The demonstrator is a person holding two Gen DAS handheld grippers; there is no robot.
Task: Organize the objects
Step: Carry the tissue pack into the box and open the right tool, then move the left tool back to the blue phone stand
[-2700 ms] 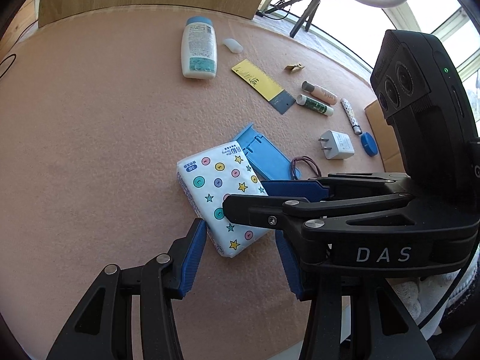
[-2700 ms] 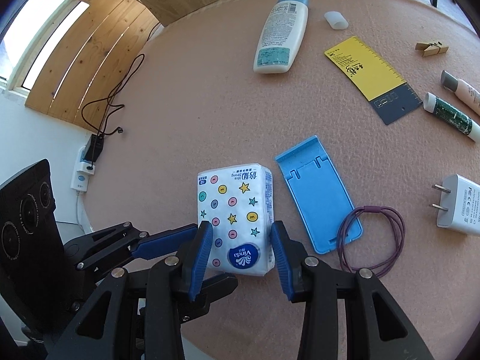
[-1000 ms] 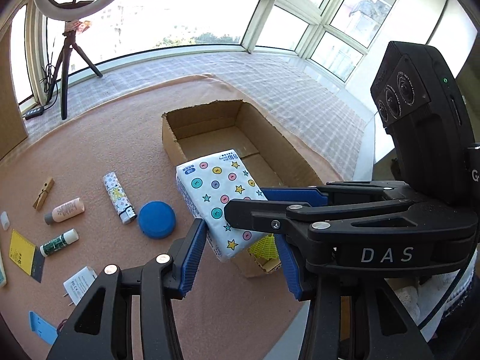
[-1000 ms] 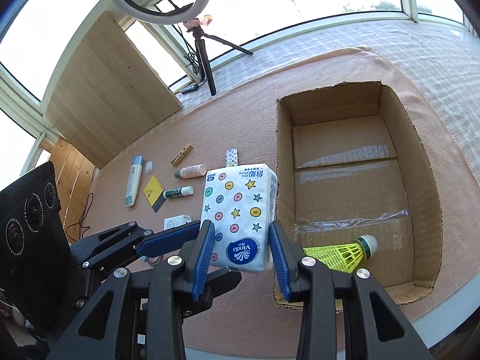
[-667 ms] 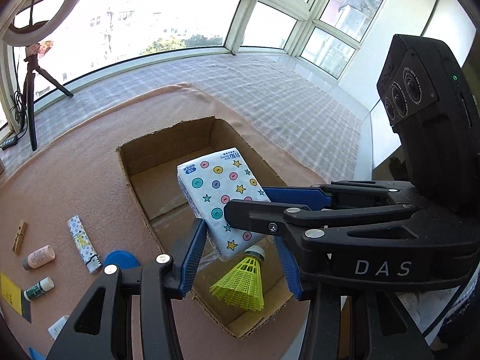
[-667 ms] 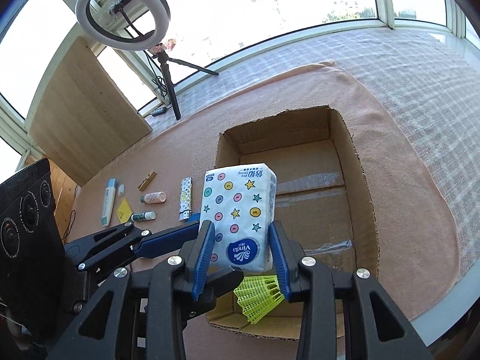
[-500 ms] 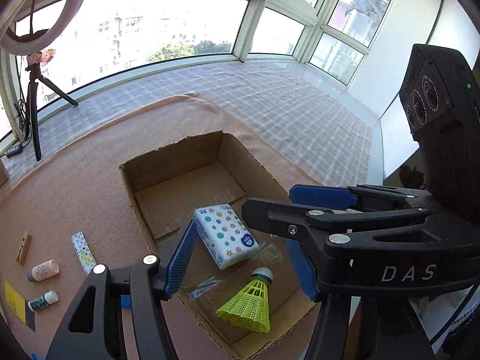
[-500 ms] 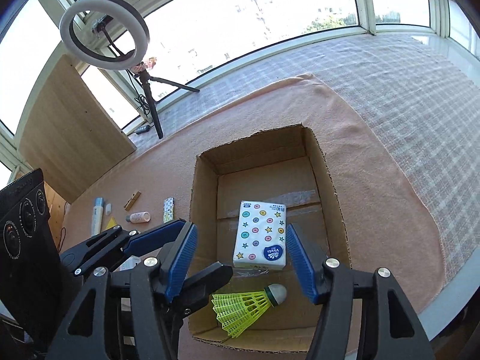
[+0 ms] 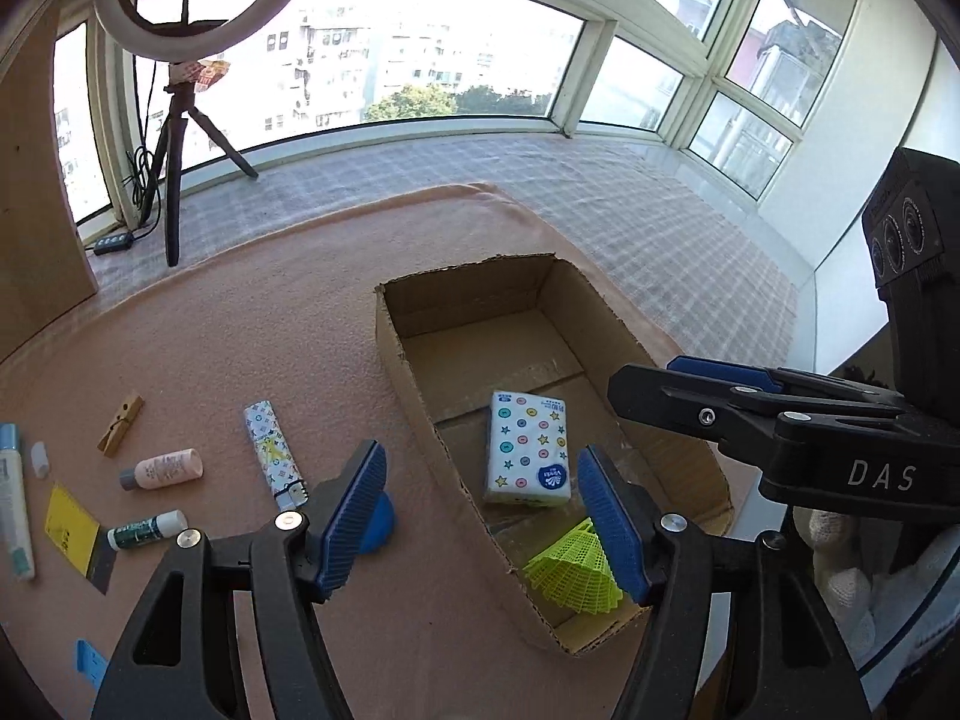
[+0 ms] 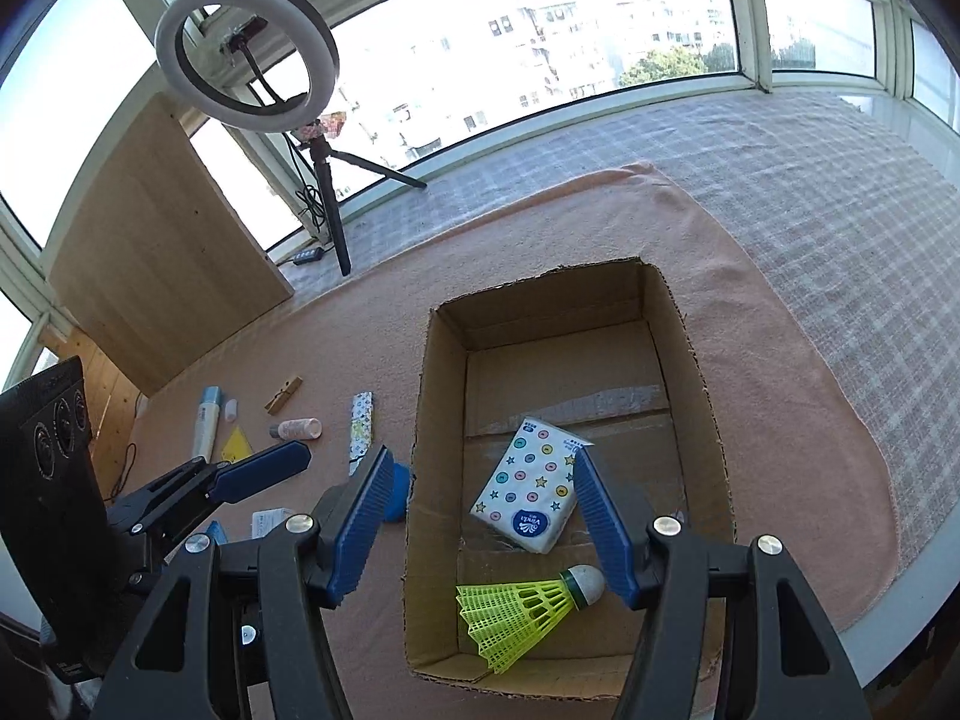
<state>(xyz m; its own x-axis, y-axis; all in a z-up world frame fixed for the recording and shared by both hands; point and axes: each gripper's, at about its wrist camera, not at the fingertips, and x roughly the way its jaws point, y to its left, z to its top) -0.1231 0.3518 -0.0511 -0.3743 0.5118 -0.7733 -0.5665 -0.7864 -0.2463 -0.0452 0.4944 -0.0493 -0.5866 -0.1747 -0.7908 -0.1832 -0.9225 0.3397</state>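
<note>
A white tissue pack with coloured dots and stars [image 9: 527, 449] [image 10: 528, 492] lies flat on the floor of an open cardboard box [image 9: 396, 354] [image 10: 690, 360]. A yellow-green shuttlecock [image 9: 573, 564] [image 10: 522, 606] lies at the box's near end. My left gripper [image 9: 486, 516] is open and empty, above the box's near left wall. My right gripper [image 10: 480, 522] is open and empty above the box, its fingers either side of the pack and well above it. The right gripper also shows in the left wrist view [image 9: 720, 390].
Left of the box on the pink mat lie a patterned lighter [image 9: 273, 447], a blue cap [image 9: 375, 519], a small pink bottle [image 9: 162, 468], a green tube [image 9: 147, 528], a clothespin [image 9: 120, 423], a yellow ruler [image 9: 69, 525] and a white bottle [image 9: 12, 504]. A ring light on a tripod [image 10: 318, 138] stands behind.
Both grippers carried the tissue pack from the mat over the box, then opened. The pack dropped and now lies on the box floor; both grippers have risen away.
</note>
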